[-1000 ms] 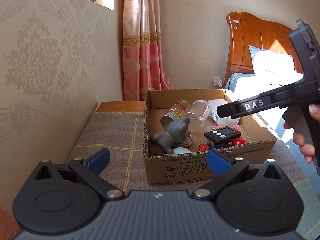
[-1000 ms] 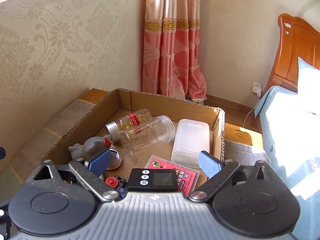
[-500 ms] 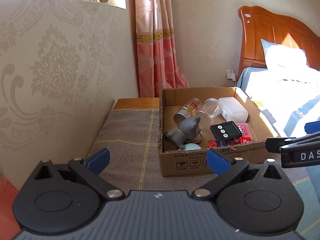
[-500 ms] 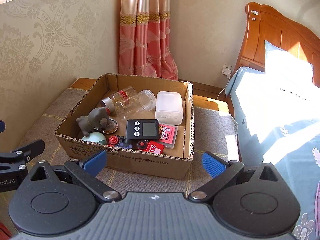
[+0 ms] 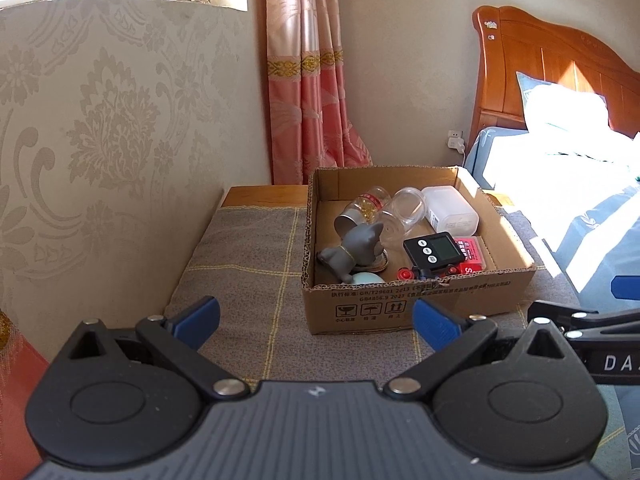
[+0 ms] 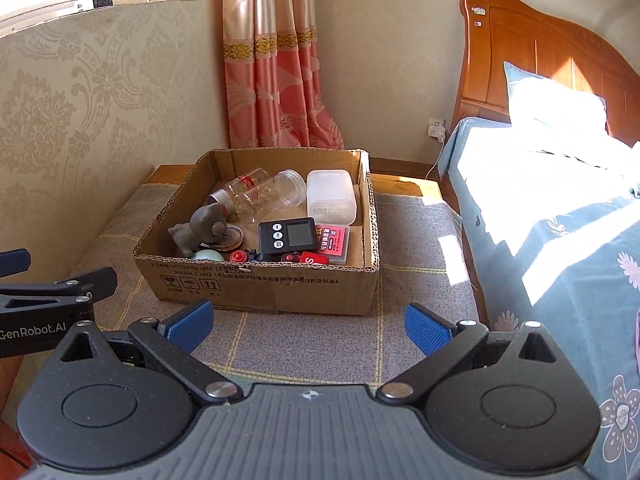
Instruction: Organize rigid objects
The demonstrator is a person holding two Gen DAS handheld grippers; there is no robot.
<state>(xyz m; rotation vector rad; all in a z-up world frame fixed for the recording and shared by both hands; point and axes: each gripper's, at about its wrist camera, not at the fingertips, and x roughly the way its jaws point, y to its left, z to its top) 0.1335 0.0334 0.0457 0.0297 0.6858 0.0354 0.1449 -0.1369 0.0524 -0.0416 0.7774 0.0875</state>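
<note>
A cardboard box (image 5: 404,304) (image 6: 256,286) sits on a grey checked cloth. Inside lie a grey dog figure (image 5: 352,250) (image 6: 204,228), a black digital timer (image 5: 434,250) (image 6: 288,236), two clear jars (image 5: 402,210) (image 6: 266,196), a white plastic container (image 5: 450,208) (image 6: 330,196), a red card pack (image 6: 332,240) and small red-capped pieces (image 6: 239,256). My left gripper (image 5: 316,318) is open, held back from the box's near wall. My right gripper (image 6: 306,324) is also open and empty, in front of the box.
The cloth-covered bench (image 5: 244,260) runs along a patterned wall on the left. A pink curtain (image 6: 276,80) hangs behind the box. A bed with a wooden headboard (image 6: 532,56) and blue bedding fills the right side.
Both grippers have pulled back from the box, so it looks smaller and farther. The right gripper, which hovered over the timer inside the box, now sits outside it; the timer stays in the box.
</note>
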